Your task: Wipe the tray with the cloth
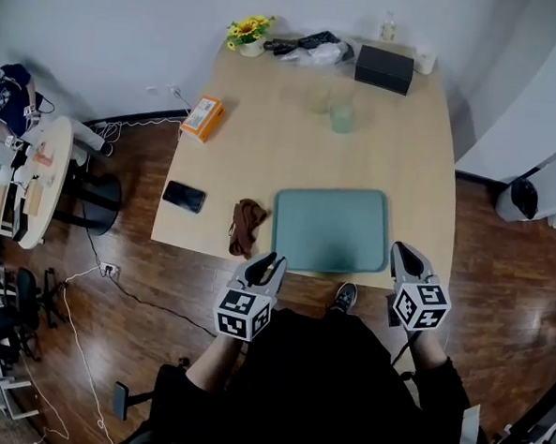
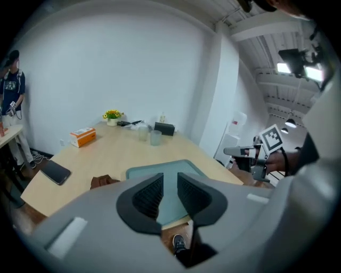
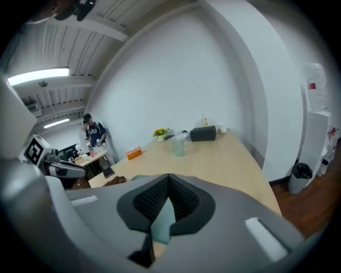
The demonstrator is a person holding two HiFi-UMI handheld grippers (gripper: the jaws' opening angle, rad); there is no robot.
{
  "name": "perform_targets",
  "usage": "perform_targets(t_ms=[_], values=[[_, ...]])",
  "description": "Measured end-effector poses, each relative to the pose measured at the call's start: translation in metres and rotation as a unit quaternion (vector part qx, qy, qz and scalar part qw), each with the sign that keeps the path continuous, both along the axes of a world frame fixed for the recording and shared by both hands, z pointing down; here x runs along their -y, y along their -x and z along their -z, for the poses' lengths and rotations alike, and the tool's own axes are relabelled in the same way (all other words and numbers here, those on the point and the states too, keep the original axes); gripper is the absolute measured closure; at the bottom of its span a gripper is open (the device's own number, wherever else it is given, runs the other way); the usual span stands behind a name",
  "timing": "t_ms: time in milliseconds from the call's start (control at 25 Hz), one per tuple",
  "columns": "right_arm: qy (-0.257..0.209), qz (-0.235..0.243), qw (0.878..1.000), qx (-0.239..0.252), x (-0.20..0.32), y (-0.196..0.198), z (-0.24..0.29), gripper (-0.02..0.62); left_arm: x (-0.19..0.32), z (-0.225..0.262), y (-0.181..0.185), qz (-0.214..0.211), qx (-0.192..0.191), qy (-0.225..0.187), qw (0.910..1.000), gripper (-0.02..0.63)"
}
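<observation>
The tray [image 1: 331, 229] lies on the table [image 1: 263, 159] against its near edge. The cloth [image 1: 247, 226] lies just left of the tray, and a phone [image 1: 184, 197] lies left of the cloth. A box [image 1: 203, 118] sits further back at the left edge. Glasses [image 1: 342, 112] stand behind the tray. A flower pot [image 1: 251, 34] and a case [image 1: 384, 68] stand along the far edge. The left tool [image 1: 268, 263] and right tool [image 1: 403, 254] flank the tray's near corners.

Right gripper [image 3: 168, 177] jaws closed tip to tip, nothing gripped. Teal tray [image 3: 161, 224] shows in the gap under the jaws. Wooden table [image 3: 229, 160] ahead: brown cloth [image 3: 115, 180] at left near edge, orange box [image 3: 132, 152], glass [image 3: 178, 146], black box [image 3: 202, 133], flowers [image 3: 160, 131] at far end. Left gripper [image 3: 56, 162] at left edge. Person [image 3: 95, 133] standing in the background.
</observation>
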State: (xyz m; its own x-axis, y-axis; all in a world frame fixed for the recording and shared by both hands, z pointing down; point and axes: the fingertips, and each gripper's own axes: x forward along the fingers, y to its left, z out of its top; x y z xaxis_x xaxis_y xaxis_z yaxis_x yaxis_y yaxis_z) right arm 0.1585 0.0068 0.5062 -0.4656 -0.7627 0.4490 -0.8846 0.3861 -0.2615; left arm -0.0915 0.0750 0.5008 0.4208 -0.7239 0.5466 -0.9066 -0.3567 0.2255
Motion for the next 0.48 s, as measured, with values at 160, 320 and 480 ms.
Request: perform_targets(t_ms=[160,320,480], values=[[0.100,-0.015,0.995,-0.019,0.038,-0.022,-0.074,0.540,0.026,-0.036,0.013,0.034,0.011,0.057,0.9977,0.514],[0.160,-0.032,0.986,-0.044,0.052,-0.038,-0.121,0.496,0.043,-0.081,0.046,0.076,0.022,0.102,0.9916,0.453],[0.191,-0.032,0.979,-0.062,0.057,-0.028,-0.151,0.460,0.057,-0.127,0.120,0.117,0.074,0.156,0.9779,0.309]])
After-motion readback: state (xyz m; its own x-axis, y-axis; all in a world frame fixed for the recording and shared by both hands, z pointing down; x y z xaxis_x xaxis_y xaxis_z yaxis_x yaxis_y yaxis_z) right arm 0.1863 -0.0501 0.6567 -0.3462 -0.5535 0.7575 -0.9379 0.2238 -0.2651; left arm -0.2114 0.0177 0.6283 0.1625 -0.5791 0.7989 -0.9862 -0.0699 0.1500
